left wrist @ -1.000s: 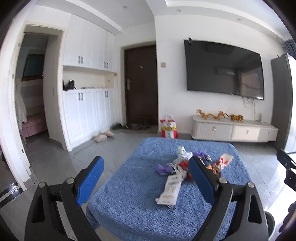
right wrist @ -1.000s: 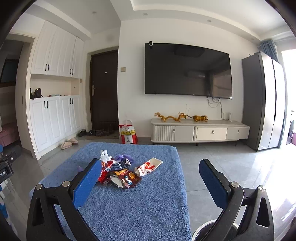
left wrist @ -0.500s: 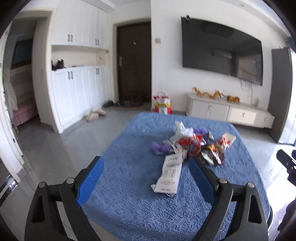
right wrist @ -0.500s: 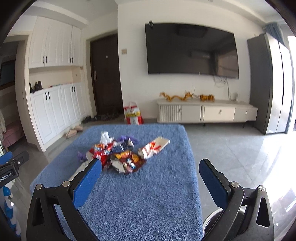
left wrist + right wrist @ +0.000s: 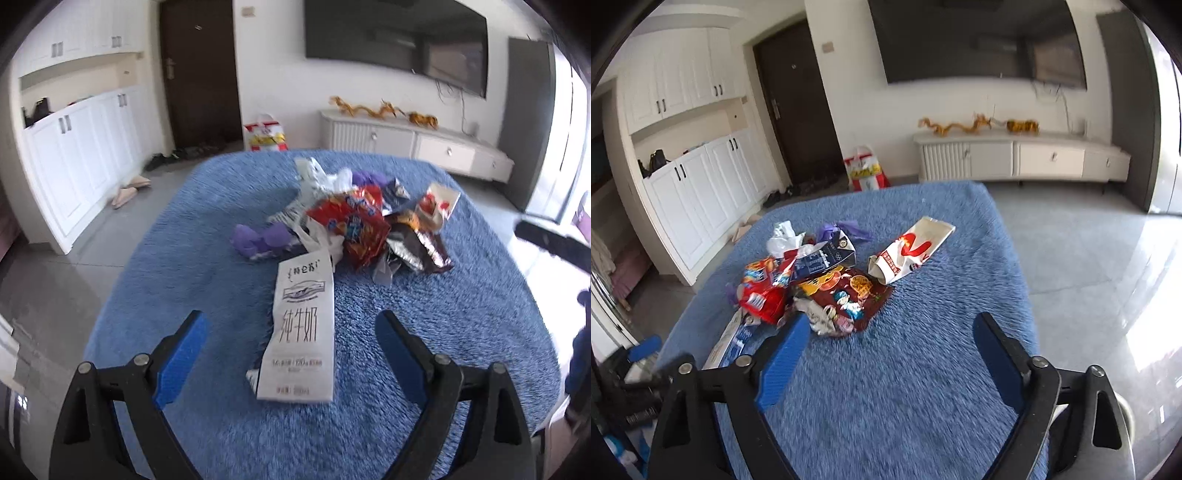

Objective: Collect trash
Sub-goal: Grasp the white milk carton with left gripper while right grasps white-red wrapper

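A heap of wrappers lies on a blue shaggy cloth (image 5: pixel 207 229) (image 5: pixel 953 332). In the left wrist view a flattened white milk carton (image 5: pixel 300 325) lies nearest, with a red snack bag (image 5: pixel 351 225) and a purple wrapper (image 5: pixel 258 238) behind it. My left gripper (image 5: pixel 291 328) hangs open just above the carton's near half, touching nothing. In the right wrist view a dark red snack bag (image 5: pixel 849 299) and a white and red carton (image 5: pixel 910 249) lie ahead. My right gripper (image 5: pixel 892 336) is over bare cloth with its jaws closing and nothing between them.
A white TV cabinet (image 5: pixel 1019 158) with gold dragon figures stands at the far wall under a big screen. A red and white bag (image 5: pixel 866 171) sits on the floor by the dark door (image 5: pixel 798 107). Grey tiled floor (image 5: pixel 1089 258) lies right of the cloth.
Both grippers have come down and forward toward the trash heap and tilted downward. The milk carton now lies between the left fingers in view. The right jaws have narrowed a little.
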Action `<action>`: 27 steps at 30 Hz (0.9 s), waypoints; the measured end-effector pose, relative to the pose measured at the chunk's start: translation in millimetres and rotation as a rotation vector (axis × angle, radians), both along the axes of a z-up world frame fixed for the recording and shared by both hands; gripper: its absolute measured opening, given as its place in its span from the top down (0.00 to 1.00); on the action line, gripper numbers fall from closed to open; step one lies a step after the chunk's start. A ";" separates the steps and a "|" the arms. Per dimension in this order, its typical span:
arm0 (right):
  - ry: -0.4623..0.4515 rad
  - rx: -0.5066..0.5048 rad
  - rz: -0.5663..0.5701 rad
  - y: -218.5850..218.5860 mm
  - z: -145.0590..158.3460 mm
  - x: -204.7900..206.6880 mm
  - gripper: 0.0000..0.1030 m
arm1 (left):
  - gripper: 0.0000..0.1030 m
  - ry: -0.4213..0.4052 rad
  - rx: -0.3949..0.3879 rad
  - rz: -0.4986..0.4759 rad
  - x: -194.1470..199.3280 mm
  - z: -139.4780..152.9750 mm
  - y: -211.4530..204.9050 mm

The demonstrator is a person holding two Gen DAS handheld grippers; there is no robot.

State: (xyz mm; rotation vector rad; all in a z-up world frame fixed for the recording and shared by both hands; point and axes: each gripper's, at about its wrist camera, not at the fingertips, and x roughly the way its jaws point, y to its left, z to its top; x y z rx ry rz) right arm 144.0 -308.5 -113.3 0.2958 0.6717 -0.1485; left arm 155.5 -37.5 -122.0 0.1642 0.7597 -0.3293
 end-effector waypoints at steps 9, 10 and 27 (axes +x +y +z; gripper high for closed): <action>0.128 0.122 -0.046 -35.9 -37.6 110.0 0.21 | 0.41 0.130 0.015 -0.055 44.1 -42.1 -3.3; 0.144 0.130 -0.055 -38.6 -42.2 119.4 0.21 | 0.42 0.143 0.009 -0.061 47.4 -45.7 -2.2; 0.146 0.197 -0.059 -36.5 -57.5 143.0 0.54 | 0.59 0.117 -0.031 -0.040 42.8 -44.0 19.9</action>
